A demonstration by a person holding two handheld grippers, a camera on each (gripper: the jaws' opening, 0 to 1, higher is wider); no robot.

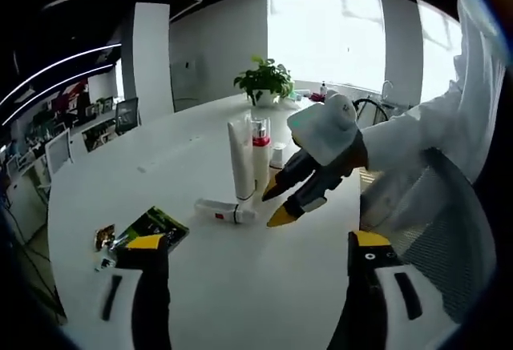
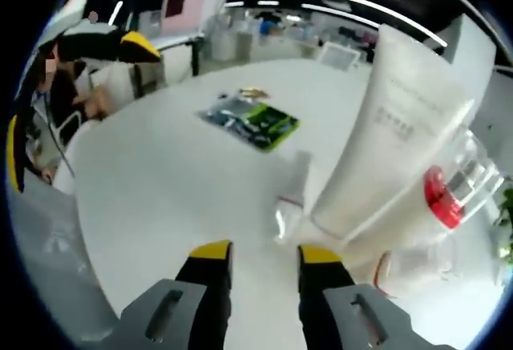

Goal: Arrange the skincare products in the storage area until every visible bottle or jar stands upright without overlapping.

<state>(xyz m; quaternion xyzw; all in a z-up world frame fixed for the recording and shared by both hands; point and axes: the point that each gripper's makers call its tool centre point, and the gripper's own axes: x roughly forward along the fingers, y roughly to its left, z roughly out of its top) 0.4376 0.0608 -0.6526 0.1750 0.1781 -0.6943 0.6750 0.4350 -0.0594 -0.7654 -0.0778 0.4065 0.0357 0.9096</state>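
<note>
A tall white tube [image 1: 240, 162] stands upright on the white table [image 1: 160, 166], touching a bottle with a red band [image 1: 260, 154] behind it. A small pale jar [image 1: 278, 155] sits just right of them. A small white bottle [image 1: 223, 210] lies on its side at the tube's foot. My right gripper [image 1: 277, 204] hovers open just right of the lying bottle. In the right gripper view the tube [image 2: 401, 126] and red-banded bottle [image 2: 445, 194] loom close, the lying bottle's clear cap [image 2: 288, 215] sits just ahead of my open right gripper [image 2: 264, 254]. My left gripper [image 1: 258, 242] is wide open, holding nothing.
A green-and-black sachet [image 1: 152, 227] and a small gold packet [image 1: 104, 236] lie near the table's front left; the sachet [image 2: 250, 119] also lies beyond the bottles. A potted plant [image 1: 264, 82] stands at the far edge. A white sleeve [image 1: 417, 150] reaches in from the right. Office desks surround the table.
</note>
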